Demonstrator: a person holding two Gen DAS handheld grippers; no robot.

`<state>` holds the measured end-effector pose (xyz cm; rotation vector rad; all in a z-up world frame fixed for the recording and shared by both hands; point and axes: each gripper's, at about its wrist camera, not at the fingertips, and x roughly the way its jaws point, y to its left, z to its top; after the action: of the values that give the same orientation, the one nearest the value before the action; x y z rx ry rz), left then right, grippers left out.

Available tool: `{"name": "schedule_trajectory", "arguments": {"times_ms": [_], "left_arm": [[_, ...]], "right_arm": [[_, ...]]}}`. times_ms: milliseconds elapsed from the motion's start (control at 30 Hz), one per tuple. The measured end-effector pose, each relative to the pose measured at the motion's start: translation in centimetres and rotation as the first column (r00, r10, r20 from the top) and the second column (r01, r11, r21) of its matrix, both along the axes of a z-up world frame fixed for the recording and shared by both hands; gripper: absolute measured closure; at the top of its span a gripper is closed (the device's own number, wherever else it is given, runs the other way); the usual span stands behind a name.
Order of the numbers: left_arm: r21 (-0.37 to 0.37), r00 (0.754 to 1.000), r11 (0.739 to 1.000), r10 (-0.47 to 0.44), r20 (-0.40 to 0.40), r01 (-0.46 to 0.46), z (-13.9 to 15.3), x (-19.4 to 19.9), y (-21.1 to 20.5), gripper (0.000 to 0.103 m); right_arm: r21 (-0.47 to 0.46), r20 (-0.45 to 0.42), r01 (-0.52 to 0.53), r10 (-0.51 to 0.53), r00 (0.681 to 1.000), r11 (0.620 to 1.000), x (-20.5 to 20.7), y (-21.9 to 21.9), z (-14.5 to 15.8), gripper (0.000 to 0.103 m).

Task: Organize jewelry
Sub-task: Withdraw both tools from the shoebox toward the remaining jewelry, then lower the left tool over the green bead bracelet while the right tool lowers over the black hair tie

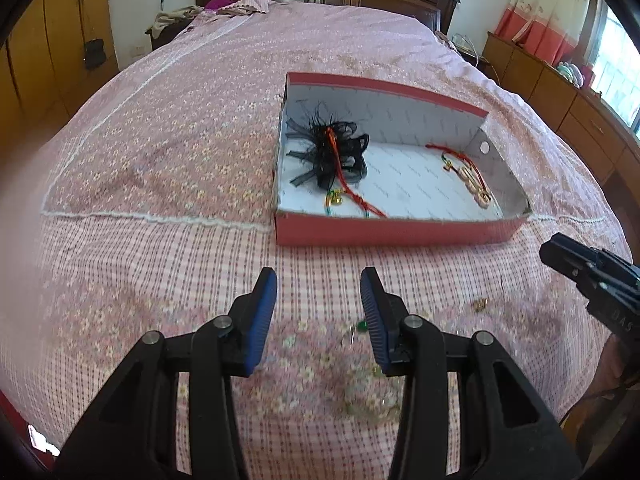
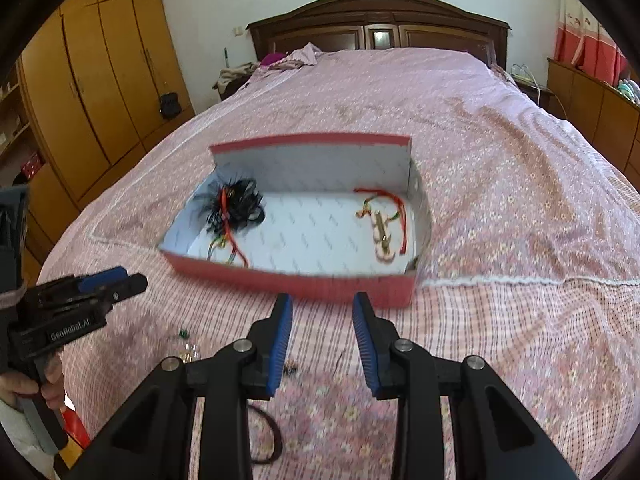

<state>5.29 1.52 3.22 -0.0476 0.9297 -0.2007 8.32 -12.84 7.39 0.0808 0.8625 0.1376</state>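
Observation:
A red box (image 1: 400, 234) with a white inside sits on the pink bedspread. It holds a black feathered hairpiece (image 1: 332, 152) with a red cord at the left and a red string bracelet with pale beads (image 1: 474, 184) at the right. My left gripper (image 1: 319, 280) hangs open over the bed in front of the box, with nothing between its blue pads. A green-beaded piece (image 1: 362, 325) and a small gold piece (image 1: 480, 304) lie loose on the bed nearby. My right gripper (image 2: 323, 304) is also open and empty, just short of the box's front wall (image 2: 292, 280).
Each gripper shows in the other's view: the right gripper (image 1: 560, 254) at the right edge, the left gripper (image 2: 128, 278) in a hand at the left. Clear beads (image 2: 190, 350) and a black band (image 2: 268, 432) lie on the bedspread (image 2: 500, 200). Wardrobes (image 2: 100, 80) stand left, a headboard (image 2: 380, 28) behind.

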Motion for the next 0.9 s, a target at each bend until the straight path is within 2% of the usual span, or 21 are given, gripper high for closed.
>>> {"name": "schedule_trajectory", "arguments": {"times_ms": [400,900], "left_arm": [[0.003,0.997,0.999,-0.036,-0.062,0.036,-1.8,-3.0,0.0,0.068],[0.011,0.986,0.996,-0.083,-0.143,0.085,-4.6,-4.2,-1.9,0.068]], "right_arm": [[-0.037,-0.065,-0.077,0.075,0.995,0.996,-3.5,1.6,-2.5,0.069],[-0.035,-0.127,-0.145,0.140,0.982,0.989,-5.3,2.9,-5.1,0.069]]}}
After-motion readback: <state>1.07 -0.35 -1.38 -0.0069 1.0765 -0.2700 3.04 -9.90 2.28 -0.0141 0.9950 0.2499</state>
